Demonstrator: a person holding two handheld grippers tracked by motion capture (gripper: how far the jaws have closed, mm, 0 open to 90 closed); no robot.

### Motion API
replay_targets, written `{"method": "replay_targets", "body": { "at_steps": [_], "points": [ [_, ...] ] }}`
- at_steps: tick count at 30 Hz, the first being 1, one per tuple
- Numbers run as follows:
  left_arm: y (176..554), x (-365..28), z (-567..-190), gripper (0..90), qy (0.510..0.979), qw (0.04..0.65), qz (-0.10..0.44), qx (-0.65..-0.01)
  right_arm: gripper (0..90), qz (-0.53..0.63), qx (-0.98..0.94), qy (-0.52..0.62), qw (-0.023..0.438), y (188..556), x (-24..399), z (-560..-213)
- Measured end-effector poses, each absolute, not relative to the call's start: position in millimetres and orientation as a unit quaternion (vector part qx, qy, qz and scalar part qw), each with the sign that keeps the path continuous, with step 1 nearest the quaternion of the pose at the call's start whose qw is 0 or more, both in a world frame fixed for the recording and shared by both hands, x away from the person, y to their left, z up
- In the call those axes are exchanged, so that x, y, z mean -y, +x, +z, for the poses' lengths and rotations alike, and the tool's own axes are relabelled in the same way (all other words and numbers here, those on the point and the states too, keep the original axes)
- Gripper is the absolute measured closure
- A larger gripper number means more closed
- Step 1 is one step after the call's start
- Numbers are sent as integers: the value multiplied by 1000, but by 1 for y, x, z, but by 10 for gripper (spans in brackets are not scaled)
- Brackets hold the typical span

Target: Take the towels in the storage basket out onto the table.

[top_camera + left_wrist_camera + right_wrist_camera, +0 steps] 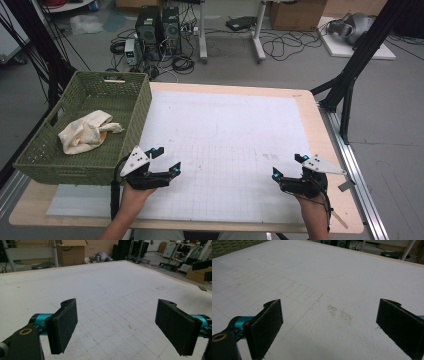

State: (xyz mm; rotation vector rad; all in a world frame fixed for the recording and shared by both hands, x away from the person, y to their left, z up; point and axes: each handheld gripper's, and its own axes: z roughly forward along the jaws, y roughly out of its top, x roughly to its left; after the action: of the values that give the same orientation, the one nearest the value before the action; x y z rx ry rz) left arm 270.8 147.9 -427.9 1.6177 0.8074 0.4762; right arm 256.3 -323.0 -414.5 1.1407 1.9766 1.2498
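I hold both tongs low over the white mat, and both are released — nothing is between the jaws of either one. My left gripper hovers just beside the near corner of the green basket; my right gripper is well apart from it, near the right edge of the mat.

The thing nearest to my left gripper is the cream cloth, which lies crumpled inside the basket, toward its left side. I think there is something orange under its fold, but the view is too small to be sure.

What could go wrong from here: if I reach for the cloth from this low height, my left gripper may hit the basket wall and push the basket toward the table edge, because the basket already stands partly over that edge. Also the cloth is soft and bunched — the jaws may catch only one thin layer, and it may slip out or drag on the rim when I lift.
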Motion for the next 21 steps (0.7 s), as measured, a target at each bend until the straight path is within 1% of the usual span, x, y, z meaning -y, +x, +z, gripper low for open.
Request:
{"method": "replay_targets", "body": {
  "at_steps": [6, 10, 13, 19, 21],
  "points": [
    [266, -145, -424, 181, 700, 587, 220, -341, 63, 457, -746, 414, 251, 265, 322, -419],
    [264, -145, -419, 177, 695, 592, 226, -341, 63, 457, -751, 402, 257, 269, 319, -414],
    [264, -147, -419, 172, 692, 594, 222, -345, 63, 461, -747, 408, 250, 272, 317, -414],
    [267, -150, -413, 172, 687, 602, 216, -346, 64, 452, -757, 399, 249, 273, 311, -414],
    [266, -150, -411, 172, 686, 603, 215, -346, 64, 454, -758, 406, 233, 272, 311, -414]
  ]
}}
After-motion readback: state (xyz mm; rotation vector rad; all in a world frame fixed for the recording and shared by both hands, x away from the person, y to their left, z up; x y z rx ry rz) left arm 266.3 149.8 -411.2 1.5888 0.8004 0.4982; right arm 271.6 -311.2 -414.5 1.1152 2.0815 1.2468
